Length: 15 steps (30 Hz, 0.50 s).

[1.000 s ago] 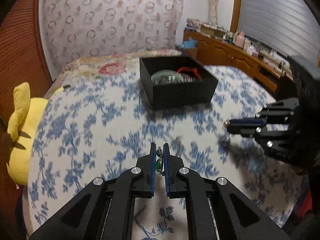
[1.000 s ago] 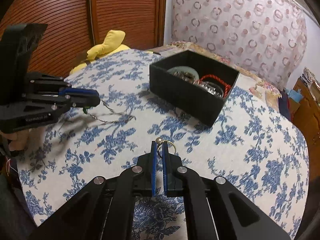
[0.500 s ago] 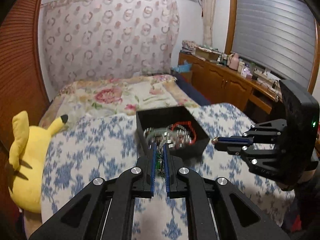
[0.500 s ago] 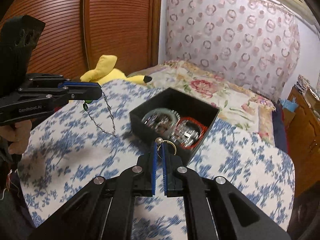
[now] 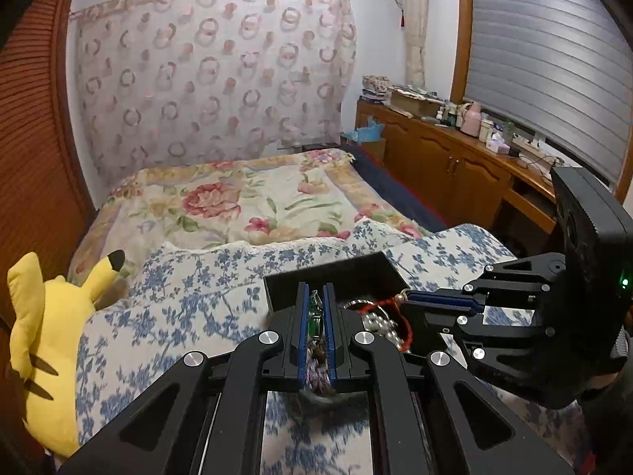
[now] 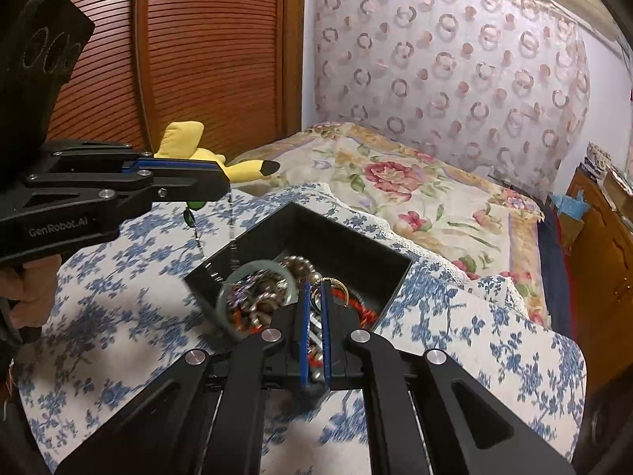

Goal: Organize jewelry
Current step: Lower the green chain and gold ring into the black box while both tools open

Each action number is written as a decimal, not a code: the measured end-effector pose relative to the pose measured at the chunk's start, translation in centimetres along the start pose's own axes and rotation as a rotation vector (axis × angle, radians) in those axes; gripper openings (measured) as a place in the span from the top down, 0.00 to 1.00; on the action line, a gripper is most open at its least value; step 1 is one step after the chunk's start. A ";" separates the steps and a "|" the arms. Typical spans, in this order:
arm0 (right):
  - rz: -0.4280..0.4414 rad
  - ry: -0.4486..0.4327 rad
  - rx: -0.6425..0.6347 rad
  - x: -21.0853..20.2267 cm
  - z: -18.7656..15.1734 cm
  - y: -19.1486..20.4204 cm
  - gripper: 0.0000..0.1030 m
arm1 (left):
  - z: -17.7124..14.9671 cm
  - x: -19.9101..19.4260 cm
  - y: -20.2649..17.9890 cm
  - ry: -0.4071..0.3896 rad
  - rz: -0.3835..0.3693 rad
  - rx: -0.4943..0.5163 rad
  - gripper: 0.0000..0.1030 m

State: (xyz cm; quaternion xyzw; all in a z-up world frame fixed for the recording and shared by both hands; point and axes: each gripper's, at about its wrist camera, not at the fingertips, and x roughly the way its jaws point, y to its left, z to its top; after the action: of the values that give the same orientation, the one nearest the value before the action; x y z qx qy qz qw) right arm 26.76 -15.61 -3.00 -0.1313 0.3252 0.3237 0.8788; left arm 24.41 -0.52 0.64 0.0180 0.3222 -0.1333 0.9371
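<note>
A black jewelry box [image 6: 356, 249] sits on the blue-flowered cloth; it also shows in the left wrist view [image 5: 336, 277]. It holds a pale jade bangle [image 6: 237, 277], bead strands and a red cord bracelet [image 6: 364, 310]. My left gripper [image 5: 315, 297] is shut on a necklace with green beads [image 5: 314, 316]; its silver chain [image 6: 231, 233] hangs down over the box's near left corner. My right gripper [image 6: 314, 291] is shut on a small ring with a pearl [image 6: 336, 283], held over the box. The right gripper also shows in the left wrist view [image 5: 407, 299].
A yellow plush toy [image 5: 43, 336] lies at the left edge of the cloth. A floral bedspread [image 5: 245, 206] lies beyond. A wooden sideboard [image 5: 455, 158] with small items runs along the right wall, and a slatted wooden door [image 6: 205, 51] stands at left.
Both grippers rose from the cloth and moved over the box, each keeping its piece. The necklace chain left the cloth and now hangs at the box's edge.
</note>
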 end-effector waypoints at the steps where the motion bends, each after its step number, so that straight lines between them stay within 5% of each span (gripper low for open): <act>1: 0.000 0.000 0.003 0.3 0.1 -0.3 0.94 | 0.1 0.3 0.0 0.003 -0.001 -0.002 0.94; 10: 0.015 0.008 0.048 2.4 0.5 -2.2 0.93 | 1.3 2.9 0.4 0.031 -0.004 -0.015 0.93; 15: 0.021 -0.016 0.075 1.9 0.5 -2.8 0.77 | 0.9 3.4 0.8 0.037 0.018 -0.025 0.87</act>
State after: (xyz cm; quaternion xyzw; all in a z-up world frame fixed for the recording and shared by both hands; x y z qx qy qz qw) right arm 29.89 -16.62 -3.82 -0.0923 0.3312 0.3216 0.8822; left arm 27.79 -0.65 -0.75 0.0116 0.3408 -0.1206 0.9323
